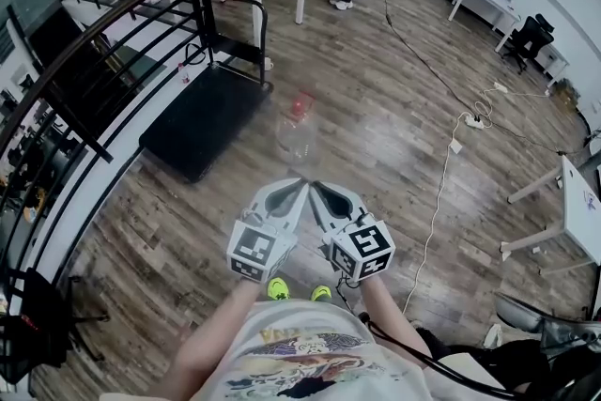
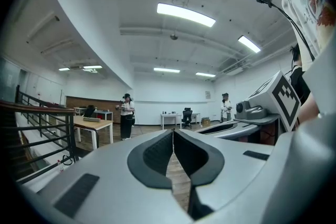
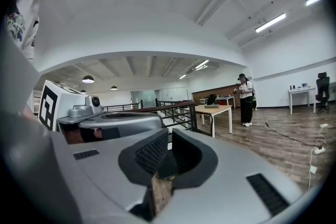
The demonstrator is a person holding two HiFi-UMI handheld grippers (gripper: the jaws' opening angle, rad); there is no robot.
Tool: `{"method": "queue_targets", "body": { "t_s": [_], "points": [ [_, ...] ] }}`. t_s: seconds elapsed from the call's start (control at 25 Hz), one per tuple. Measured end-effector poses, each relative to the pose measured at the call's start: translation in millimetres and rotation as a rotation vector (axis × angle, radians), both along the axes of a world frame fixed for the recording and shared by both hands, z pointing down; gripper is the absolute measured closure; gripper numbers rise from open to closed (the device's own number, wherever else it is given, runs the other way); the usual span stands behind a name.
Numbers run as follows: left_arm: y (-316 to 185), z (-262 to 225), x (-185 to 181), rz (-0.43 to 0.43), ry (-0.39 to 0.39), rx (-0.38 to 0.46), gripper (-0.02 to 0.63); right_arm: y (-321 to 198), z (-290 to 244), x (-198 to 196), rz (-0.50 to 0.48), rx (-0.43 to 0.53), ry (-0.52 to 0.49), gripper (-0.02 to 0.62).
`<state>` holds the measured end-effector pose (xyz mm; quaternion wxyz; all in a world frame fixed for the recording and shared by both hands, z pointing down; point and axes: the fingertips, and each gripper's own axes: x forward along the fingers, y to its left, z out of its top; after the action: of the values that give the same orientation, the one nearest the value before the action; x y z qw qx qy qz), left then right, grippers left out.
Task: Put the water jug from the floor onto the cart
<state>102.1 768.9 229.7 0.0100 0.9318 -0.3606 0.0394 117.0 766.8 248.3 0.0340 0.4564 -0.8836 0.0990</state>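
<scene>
**Inspector:** What stage is the job at?

**Assessor:** By all appearances the approach has not begun. The water jug (image 1: 297, 129), clear with a red cap, stands upright on the wooden floor (image 1: 404, 174), just beside the near corner of the black cart (image 1: 202, 119) and not on it. Neither tool is touching it.

**Inspector:** State of the tools?

**Assessor:** The left gripper (image 1: 297, 187) has its jaws together at the tips with nothing between them. The right gripper (image 1: 319, 189) is likewise closed and empty.

**Inspector:** Pose?

**Assessor:** Both are held close in front of the operator's body, side by side, tips almost meeting. They point roughly level towards the jug, well above the floor.

**Inspector:** What does the next move require?

**Assessor:** In my judgement, the jaws must be parted, the tools lowered and carried forward to the jug, and a hold secured before any lift across to the cart deck.
</scene>
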Motion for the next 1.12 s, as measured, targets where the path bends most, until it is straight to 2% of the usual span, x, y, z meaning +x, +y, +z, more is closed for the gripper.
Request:
{"method": "queue_targets", "body": {
  "t_s": [0.52, 1.12],
  "points": [
    [-16, 14, -13, 0.016, -0.019, -0.004, 0.594, -16, 18, -14, 0.016, -0.039, 0.001, 0.565],
    [-120, 22, 1, -0.036, -0.049, -0.022, 0.594, -117, 29, -1, -0.032, -0.068, -0.036, 0.565]
  ]
}}
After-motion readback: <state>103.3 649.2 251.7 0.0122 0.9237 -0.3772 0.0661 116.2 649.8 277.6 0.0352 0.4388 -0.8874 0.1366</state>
